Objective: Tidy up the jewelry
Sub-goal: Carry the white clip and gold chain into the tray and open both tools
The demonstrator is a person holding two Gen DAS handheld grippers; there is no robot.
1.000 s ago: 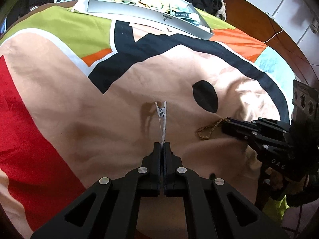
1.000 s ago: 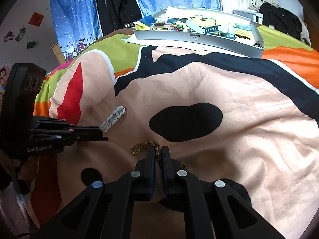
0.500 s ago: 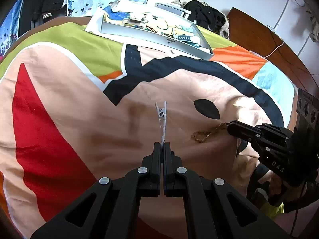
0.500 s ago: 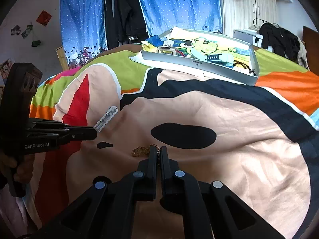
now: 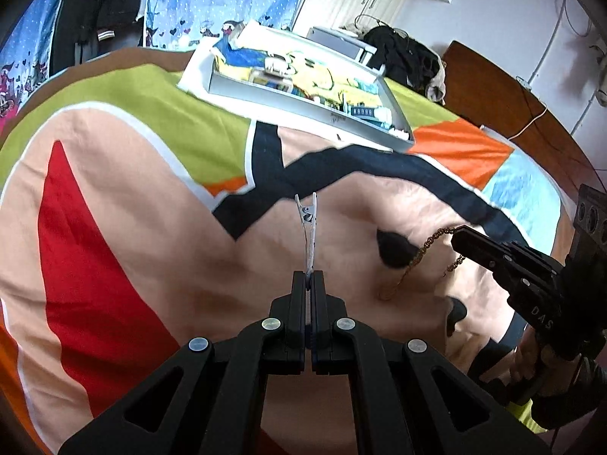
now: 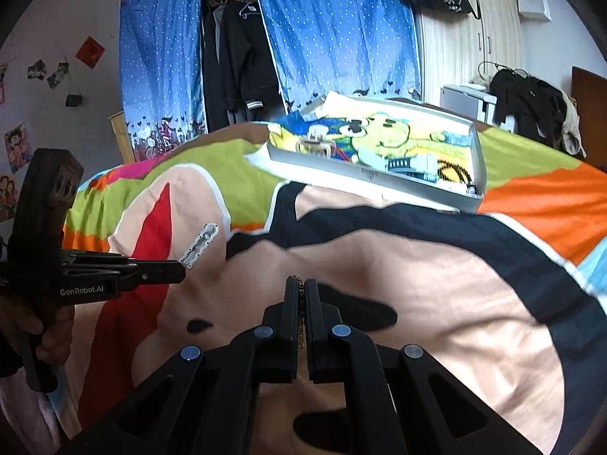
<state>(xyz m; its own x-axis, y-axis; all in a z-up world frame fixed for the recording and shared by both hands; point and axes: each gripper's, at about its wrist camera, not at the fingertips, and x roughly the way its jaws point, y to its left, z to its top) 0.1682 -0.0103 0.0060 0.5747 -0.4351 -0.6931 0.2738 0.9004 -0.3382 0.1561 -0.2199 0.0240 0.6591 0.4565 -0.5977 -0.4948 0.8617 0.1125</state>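
Matt cloth bedspread (image 5: 114, 227), shiny gold metal chain (image 5: 413, 261), matt black plastic tool (image 5: 308, 276)

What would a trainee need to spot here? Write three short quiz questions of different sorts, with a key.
1. True or false: the left gripper has its jaws shut on a hair clip.
2. Which thing hangs from the right gripper? A) a gold chain B) a watch C) a ring
3. Fill in: the gray tray sits on the ____, at its far end.

Key
1. True; the clip sticks out forward from the closed jaws, off the bedspread.
2. A; the gold chain dangles from the jaws in the left wrist view.
3. Bedspread.
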